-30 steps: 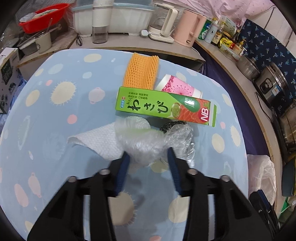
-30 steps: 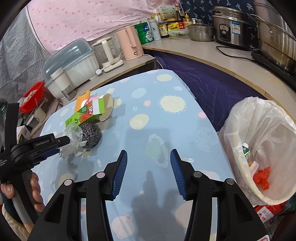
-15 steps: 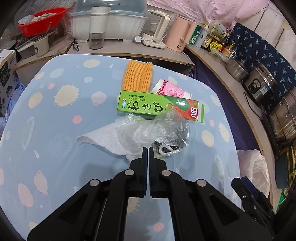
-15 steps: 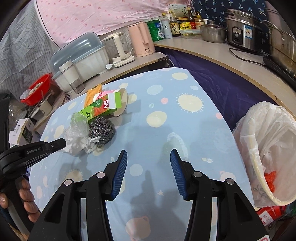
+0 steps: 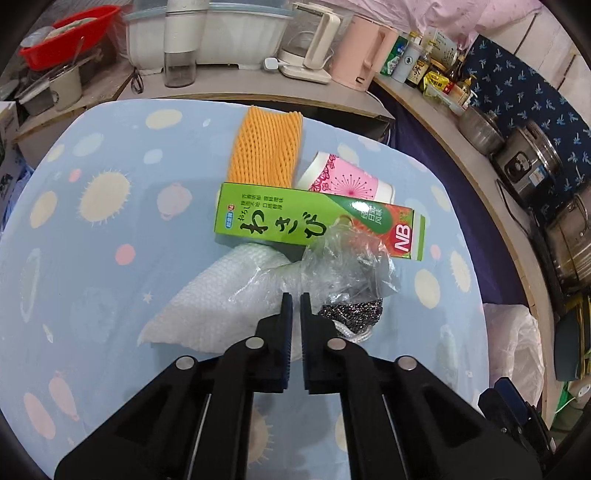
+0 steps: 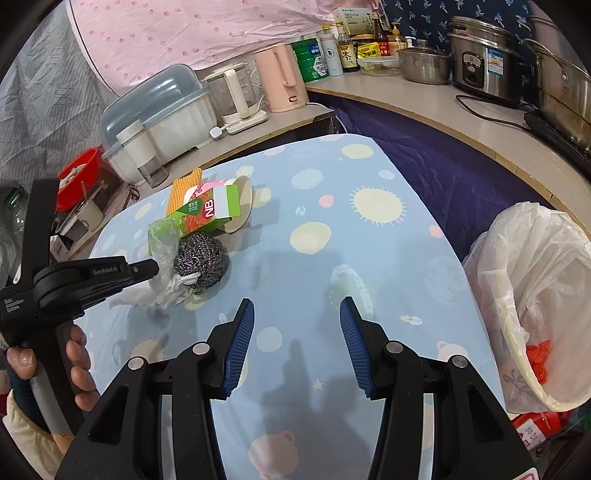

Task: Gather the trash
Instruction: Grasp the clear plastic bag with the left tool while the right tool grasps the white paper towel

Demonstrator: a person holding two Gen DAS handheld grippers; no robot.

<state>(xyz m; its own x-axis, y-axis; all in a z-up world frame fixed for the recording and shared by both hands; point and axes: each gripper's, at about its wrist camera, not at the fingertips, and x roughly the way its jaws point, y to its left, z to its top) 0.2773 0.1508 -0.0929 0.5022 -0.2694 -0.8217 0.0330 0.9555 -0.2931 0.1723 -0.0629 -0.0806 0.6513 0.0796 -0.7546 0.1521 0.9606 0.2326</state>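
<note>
My left gripper (image 5: pixel 296 300) is shut on a crumpled clear plastic bag (image 5: pixel 343 258), lifted a little above the table; the bag also shows in the right wrist view (image 6: pixel 162 243). Below it lie a steel wool scrubber (image 5: pixel 351 314) (image 6: pixel 201 260) and a white paper towel (image 5: pixel 207 306). Behind them lie a green wasabi box (image 5: pixel 314 225), an orange foam net (image 5: pixel 266 147) and a pink paper cup (image 5: pixel 347 181). My right gripper (image 6: pixel 297 314) is open and empty over the blue tablecloth (image 6: pixel 369 258). A bin lined with a white bag (image 6: pixel 543 295) stands to the right of the table.
A counter behind the table holds a dish rack (image 5: pixel 207 33), a kettle (image 5: pixel 317 44), a pink jug (image 5: pixel 365 55), bottles and pots (image 6: pixel 487 70). A red basin (image 5: pixel 70 33) sits at the far left. The left gripper body (image 6: pixel 85 280) shows in the right wrist view.
My left gripper closed on the plastic bag and raised it, uncovering the steel wool scrubber. My right gripper stayed open and shifted its view a little to the left.
</note>
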